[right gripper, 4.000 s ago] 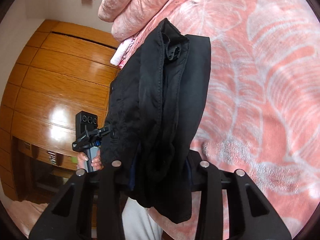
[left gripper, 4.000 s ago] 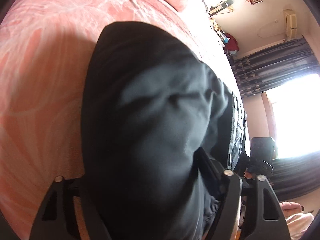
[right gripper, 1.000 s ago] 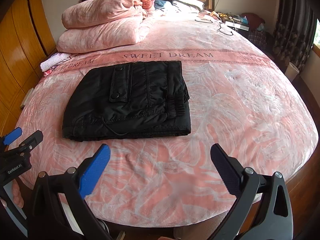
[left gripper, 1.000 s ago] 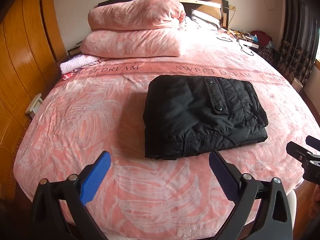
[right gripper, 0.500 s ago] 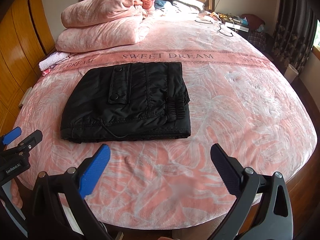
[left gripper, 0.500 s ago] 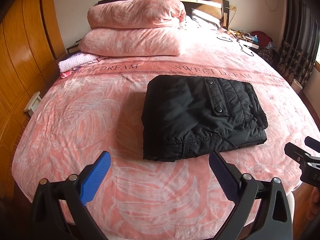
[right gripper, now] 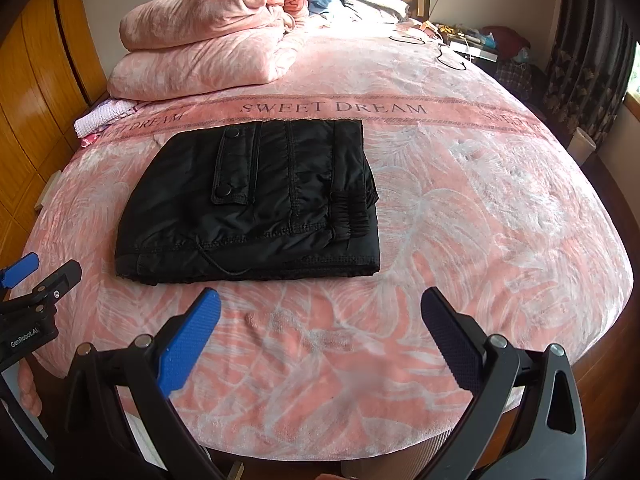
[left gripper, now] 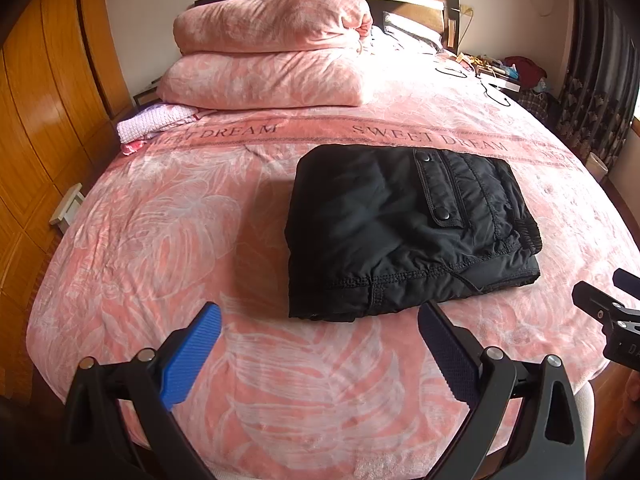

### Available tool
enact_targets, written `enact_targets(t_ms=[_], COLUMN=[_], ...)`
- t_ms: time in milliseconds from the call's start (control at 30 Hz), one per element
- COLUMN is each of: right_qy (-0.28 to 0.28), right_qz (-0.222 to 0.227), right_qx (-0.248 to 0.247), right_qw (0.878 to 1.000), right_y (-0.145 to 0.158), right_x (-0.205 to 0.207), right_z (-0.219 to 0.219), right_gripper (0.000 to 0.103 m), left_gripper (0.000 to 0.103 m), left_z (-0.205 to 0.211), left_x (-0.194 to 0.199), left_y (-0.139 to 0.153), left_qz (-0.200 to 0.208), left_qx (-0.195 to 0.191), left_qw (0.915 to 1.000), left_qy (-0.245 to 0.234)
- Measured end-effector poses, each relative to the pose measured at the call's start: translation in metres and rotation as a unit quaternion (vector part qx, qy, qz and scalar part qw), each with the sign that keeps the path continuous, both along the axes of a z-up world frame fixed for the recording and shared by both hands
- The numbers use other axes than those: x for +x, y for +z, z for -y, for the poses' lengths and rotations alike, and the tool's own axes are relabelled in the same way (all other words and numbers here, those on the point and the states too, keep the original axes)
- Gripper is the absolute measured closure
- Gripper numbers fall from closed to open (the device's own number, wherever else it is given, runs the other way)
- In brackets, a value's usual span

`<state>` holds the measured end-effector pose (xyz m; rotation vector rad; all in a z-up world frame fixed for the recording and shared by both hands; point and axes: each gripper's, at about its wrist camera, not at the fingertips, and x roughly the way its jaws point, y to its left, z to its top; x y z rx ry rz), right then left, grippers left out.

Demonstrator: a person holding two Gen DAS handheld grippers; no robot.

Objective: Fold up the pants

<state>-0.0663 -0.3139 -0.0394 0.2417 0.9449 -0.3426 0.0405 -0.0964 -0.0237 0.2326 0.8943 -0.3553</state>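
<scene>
Both grippers have let go of the pants since four seconds back, and the bundle that hung between their fingers now lies folded on the bed. Left gripper (left gripper: 320, 330) hangs spread wide and empty above the near edge of the bed (left gripper: 160, 240); right gripper (right gripper: 320, 316) likewise, fingers apart, nothing between them. Just beyond both, the black pants (left gripper: 400, 224) sit as a flat rectangular stack in the middle of the pink cover, pocket flap with snaps facing up, elastic cuff at the right side. Farther back, folded pink quilts (left gripper: 272, 56) pile against the headboard.
</scene>
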Motion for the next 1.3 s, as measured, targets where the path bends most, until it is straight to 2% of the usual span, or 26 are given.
enact_targets(t_ms=[1300], right_qy=[0.005], right_qz=[-0.002], right_qx=[0.005], right_qw=[1.000], right_y=[-0.0035], right_x=[0.0038], right_z=[0.0071], right_gripper=[0.003], left_gripper=[0.004], left_z=[0.0088], left_x=[0.0069], left_y=[-0.0098], left_qz=[-0.008], left_qx=[0.006], left_qw=[0.9999], left_qy=[-0.005])
